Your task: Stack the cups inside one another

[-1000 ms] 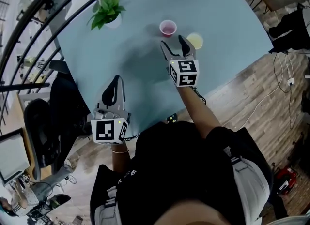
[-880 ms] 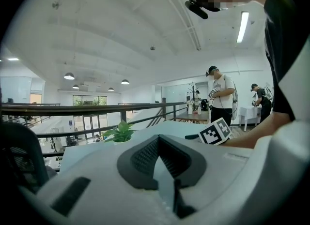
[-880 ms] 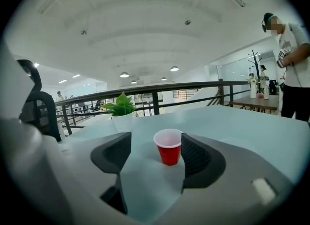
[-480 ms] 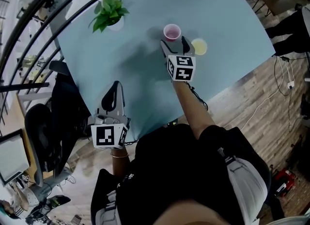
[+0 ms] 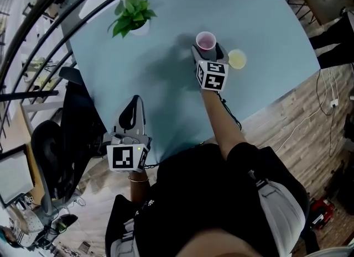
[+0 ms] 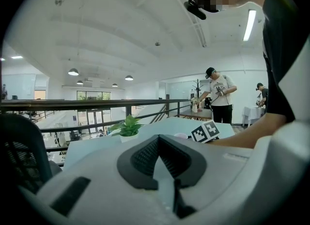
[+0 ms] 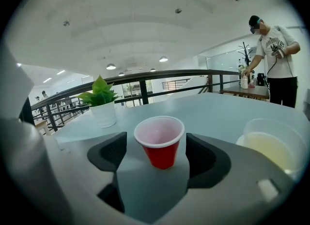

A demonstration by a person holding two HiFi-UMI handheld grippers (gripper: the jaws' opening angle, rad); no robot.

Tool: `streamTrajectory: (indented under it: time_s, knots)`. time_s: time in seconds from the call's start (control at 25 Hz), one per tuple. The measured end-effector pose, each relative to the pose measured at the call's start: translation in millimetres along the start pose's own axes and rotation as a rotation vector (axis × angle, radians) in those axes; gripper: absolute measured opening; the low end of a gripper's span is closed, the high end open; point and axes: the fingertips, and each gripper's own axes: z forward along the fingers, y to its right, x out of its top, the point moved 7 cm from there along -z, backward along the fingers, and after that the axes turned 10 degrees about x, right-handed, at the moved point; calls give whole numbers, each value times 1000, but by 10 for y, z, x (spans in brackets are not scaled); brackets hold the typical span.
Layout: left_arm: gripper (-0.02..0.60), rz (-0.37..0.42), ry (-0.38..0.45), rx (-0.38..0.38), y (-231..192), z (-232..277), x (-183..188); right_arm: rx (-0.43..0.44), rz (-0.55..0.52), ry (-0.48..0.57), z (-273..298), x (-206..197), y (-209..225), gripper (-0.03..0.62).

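Upright on the table (image 5: 166, 84), mouth up: red cup (image 5: 206, 41) (image 7: 160, 142). Flanked by the jaws of the right gripper (image 5: 207, 50) (image 7: 159, 158), one pad on each side. Jaws spread wide, a gap between each pad and the cup wall, so nothing clamped. Just to the right, outside the right jaw: yellow cup (image 5: 237, 59) (image 7: 271, 146), also upright, apart from the red cup and not touching the gripper.

Farther out, toward the table's far left: plant (image 5: 131, 15) (image 7: 100, 103) (image 6: 128, 128) in a white pot, well apart from both cups.

Near the table's front edge, well away from the cups: left gripper (image 5: 131, 112) (image 6: 160, 158), jaws pressed together with nothing between them, pointing across the table toward the plant.

Beyond the table's far edge: dark railing (image 7: 160, 76).
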Motion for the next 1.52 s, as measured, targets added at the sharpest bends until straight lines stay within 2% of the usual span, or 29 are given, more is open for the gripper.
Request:
streamTrajectory:
  time_s: [0.08,0.2,0.48,0.6,0.76,1.08,1.32,1.52]
  knots:
    - [-9,0,-7,4,-15,8,-19,1,-7,-2,46,-2,12,364]
    - [-9,12,-17,10,-53,-7,-67,3,-22,-4,79,-6,24,305]
    - [-9,9,-16,31,-35,-39,-32,33,-43,-4,57,4,-36,299]
    - [-9,19,-8,26,-20,-63,-48,79,-52,8,-1,30,-130,299]
    - [-9,23,-9,18,34,-98,-59,179,-121,1,-137,22,-328,299]
    - [-9,34,16,-23,191,-99,-15,304,-203,-1,-505,33,-502,299]
    - [-9,28,31,-72,363,-50,-4,326,-217,-2,-783,107,-368,299]
    - [-9,13,60,-113,489,17,51,312,-210,40,-1016,277,-208,299]
